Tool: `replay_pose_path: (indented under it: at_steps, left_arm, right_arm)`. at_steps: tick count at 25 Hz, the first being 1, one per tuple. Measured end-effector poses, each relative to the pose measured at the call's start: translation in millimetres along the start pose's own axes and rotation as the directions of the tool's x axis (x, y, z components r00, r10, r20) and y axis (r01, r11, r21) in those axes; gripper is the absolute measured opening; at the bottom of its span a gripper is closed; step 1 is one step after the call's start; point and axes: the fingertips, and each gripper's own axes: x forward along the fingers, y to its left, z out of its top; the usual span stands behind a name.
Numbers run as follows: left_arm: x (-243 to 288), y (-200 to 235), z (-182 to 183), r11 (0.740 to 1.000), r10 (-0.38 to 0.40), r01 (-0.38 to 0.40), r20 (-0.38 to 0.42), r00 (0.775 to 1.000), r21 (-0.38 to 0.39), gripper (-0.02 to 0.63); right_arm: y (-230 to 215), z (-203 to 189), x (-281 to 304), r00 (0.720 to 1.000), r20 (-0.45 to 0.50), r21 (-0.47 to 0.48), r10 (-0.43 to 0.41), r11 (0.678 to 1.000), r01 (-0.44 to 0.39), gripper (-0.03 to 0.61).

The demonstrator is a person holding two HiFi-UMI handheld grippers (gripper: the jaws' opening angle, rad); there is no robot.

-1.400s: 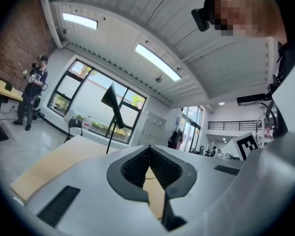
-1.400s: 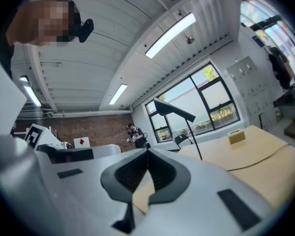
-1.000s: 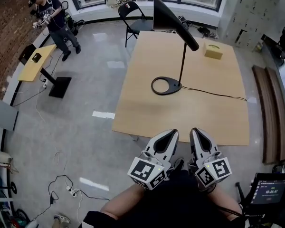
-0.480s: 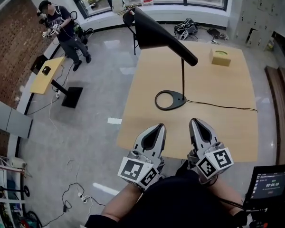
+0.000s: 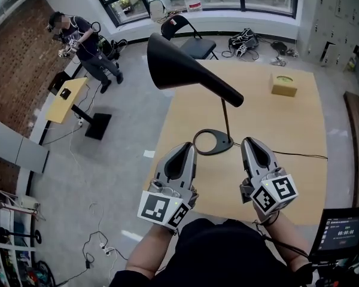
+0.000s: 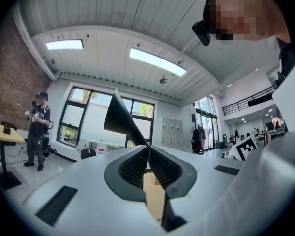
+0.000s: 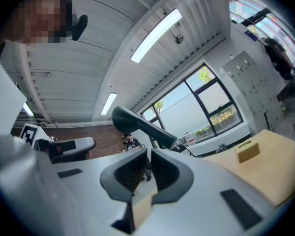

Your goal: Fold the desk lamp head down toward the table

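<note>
Room: a grey-floored workroom with windows along the far wall. The pale wooden surface [image 5: 287,130] fills the middle, and you stand at its near edge, facing the lamp.
Bystander: a person [image 5: 84,43] stands at 10 o'clock beside a small side desk [image 5: 63,100], well apart from your work.
Left claw: your left claw [image 5: 188,148] is pinched fully together on nothing. It sits just beside the lamp's base at its 8 o'clock, probably closed so you can push rather than grip.
Desk lamp: the desk lamp's ring base [image 5: 212,142] rests flat on the surface with the thin stem [image 5: 226,121] upright. The black cone head [image 5: 173,64] is raised and flares toward 10 o'clock, so it is not yet folded down.
Right claw: your right claw [image 5: 249,143] is likewise closed and empty. It is at 4 o'clock of the base, near the cord [image 5: 299,156], and looks placed to steady the lamp.
Box: a yellow box [image 5: 283,84] lies at 1 o'clock, well clear of the head's path.
</note>
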Motion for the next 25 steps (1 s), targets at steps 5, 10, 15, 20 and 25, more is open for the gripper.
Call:
replay_pose_path:
  at_steps: [5,10,15,20,25]
  left_arm:
    - [19.5,23.2,20.3,0.998,0.02,-0.022,0.036,0.999,0.052,0.004]
    - [35.1,53.3,43.2,0.996,0.019,-0.025,0.068,0.997,0.083,0.045]
    - [48.6,69.7,74.4,0.995,0.006,-0.018,0.124,0.992,0.099,0.116]
    - [58.4,84.8,97.4,0.995,-0.011,-0.006,0.162,0.987,0.104,0.18]
    - [72.3,91.5,104.9,0.994,-0.039,0.025,0.14,0.989,0.106,0.184]
  right_arm:
    - [-26.3,0.2,24.0,1.0,-0.01,0.03,-0.008,1.0,0.009,0.06]
    - [-40.2,2.3,44.6,0.999,0.008,0.022,-0.034,0.999,0.034,0.081]
    - [-52.5,3.5,59.4,0.999,0.018,0.047,-0.048,0.998,0.047,0.121]
    - [-57.1,-0.1,73.9,0.999,0.023,0.092,-0.042,0.995,0.04,0.163]
    - [-57.2,2.8,89.6,0.999,0.031,0.108,-0.044,0.993,0.041,0.163]
